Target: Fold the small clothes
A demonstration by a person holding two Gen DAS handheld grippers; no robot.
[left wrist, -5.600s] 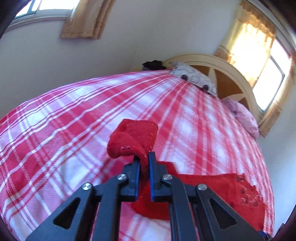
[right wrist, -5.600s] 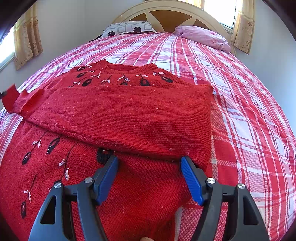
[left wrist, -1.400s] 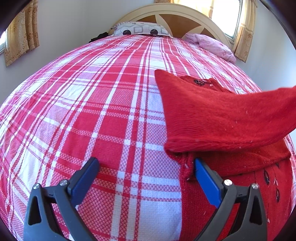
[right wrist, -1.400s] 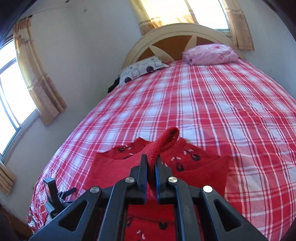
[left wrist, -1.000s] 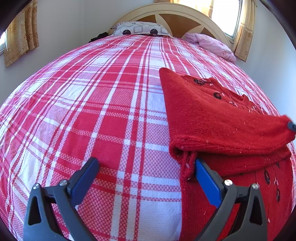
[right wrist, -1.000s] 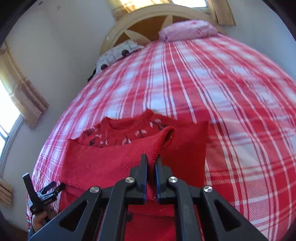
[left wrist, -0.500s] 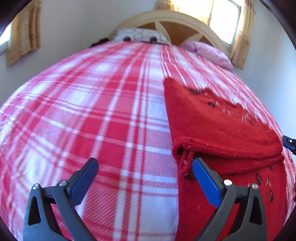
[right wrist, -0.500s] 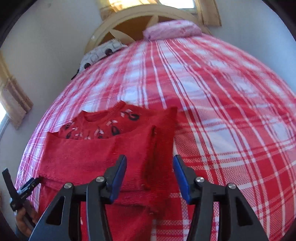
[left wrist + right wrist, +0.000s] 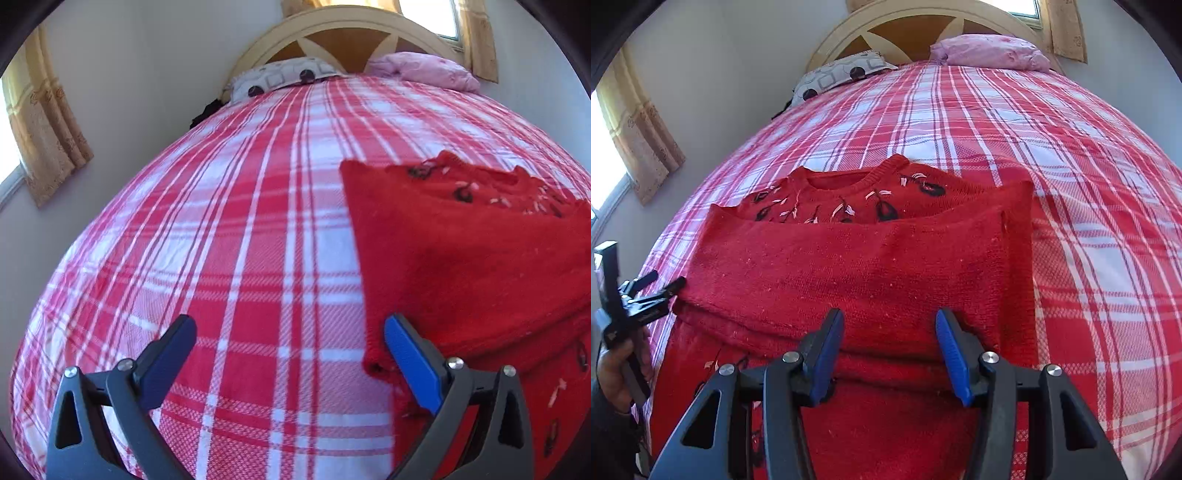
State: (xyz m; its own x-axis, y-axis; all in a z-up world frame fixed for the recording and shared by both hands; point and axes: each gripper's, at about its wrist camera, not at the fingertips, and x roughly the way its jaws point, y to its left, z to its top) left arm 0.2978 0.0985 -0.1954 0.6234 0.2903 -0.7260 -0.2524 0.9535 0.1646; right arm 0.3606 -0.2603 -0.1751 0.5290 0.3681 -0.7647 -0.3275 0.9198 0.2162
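Observation:
A red knit sweater [image 9: 871, 273] with black and white embroidery lies flat on the plaid bedspread [image 9: 1089, 155], both sleeves folded across its chest. My right gripper [image 9: 890, 332] is open and empty, hovering above the folded sleeves at mid body. In the left wrist view the sweater [image 9: 480, 258] fills the right side. My left gripper [image 9: 291, 347] is open and empty, its right finger at the sweater's left edge, its left finger over bare bedspread [image 9: 240, 240]. The left gripper [image 9: 663, 286] also shows at the far left of the right wrist view, held by a hand.
Two pillows lie at the headboard [image 9: 923, 22]: a grey patterned one [image 9: 842, 74] and a pink one [image 9: 990, 50]. A curtained window [image 9: 639, 147] is on the left wall. The bedspread stretches wide beyond the sweater on all sides.
My right gripper let go of the sleeve, which now lies across the chest, and drew back. My left gripper stayed open and tilted upward at the sweater's left edge.

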